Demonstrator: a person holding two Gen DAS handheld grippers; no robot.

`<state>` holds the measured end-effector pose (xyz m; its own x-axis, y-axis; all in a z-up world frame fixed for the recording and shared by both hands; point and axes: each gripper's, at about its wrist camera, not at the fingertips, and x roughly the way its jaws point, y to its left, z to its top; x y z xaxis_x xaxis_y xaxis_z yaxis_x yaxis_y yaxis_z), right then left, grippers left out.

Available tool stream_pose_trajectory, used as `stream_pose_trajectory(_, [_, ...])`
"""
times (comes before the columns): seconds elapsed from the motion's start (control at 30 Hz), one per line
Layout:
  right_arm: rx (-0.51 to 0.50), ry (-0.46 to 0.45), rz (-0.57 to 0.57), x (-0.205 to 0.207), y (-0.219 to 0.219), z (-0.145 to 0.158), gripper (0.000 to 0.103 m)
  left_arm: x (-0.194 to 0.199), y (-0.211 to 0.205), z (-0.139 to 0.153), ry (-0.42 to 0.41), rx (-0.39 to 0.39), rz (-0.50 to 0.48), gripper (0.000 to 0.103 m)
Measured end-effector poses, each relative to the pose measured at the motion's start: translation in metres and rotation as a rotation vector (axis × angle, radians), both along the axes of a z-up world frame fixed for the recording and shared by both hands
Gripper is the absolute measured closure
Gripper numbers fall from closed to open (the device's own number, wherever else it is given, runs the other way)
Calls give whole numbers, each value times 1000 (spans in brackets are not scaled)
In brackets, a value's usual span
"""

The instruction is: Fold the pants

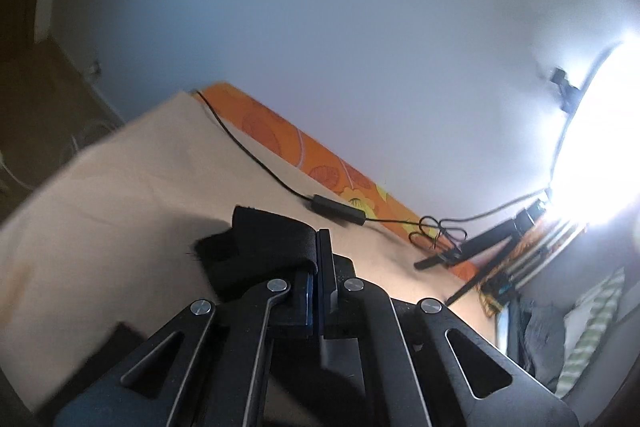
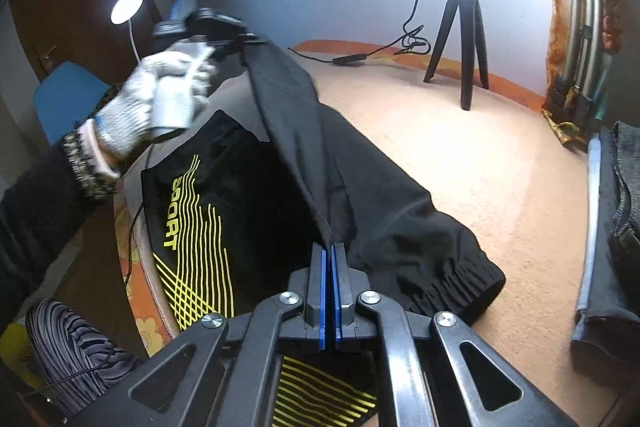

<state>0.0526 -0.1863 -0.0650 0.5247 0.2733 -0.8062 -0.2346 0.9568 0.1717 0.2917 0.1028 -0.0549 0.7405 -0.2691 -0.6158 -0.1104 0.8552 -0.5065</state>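
Beige cloth-covered bed [image 2: 460, 147] against a pale blue wall, black tripod [image 2: 460, 39] at the back. Black track pants with yellow SPORT print [image 2: 320, 167] hang stretched over it: one edge runs taut between both grippers, cuffed leg end [image 2: 452, 279] sagging onto the cloth. Right gripper [image 2: 330, 259] has its blue pads pressed together on the near end. Left gripper [image 1: 318, 255], in a white-gloved hand [image 2: 160, 99], is clamped on the far end, held higher. Long axis runs gripper to gripper; I'd judge the fold needs both to travel together.

Window glare [image 1: 600, 147] blows out; fisheye edges dark, motion-blurred.
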Motion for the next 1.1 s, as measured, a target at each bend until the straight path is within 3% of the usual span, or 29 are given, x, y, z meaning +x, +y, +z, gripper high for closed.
stream_pose_trajectory(0.17, [-24, -14, 2, -14, 3, 13, 103, -41, 15, 20, -21, 46, -4, 103])
stream_pose_trajectory(0.33, [-66, -16, 36, -38, 19, 23, 103, -78, 20, 20, -19, 83, -9, 103])
stream_pose_trajectory(0.5, [-111, 26, 104, -63, 40, 11, 103, -124, 36, 2, 22, 91, 1, 103])
stream_pose_trajectory(0.67, [-143, 89, 160, -81, 59, -15, 103, -166, 54, -36, 113, 131, 22, 103])
stream_pose_trajectory(0.83, [-179, 129, 180, -91, 67, -37, 103, -185, 63, -67, 182, 130, 44, 103])
stream_pose_trajectory(1.1, [-218, 159, 181, -98, 69, -52, 103, -196, 55, -76, 190, 211, 12, 103])
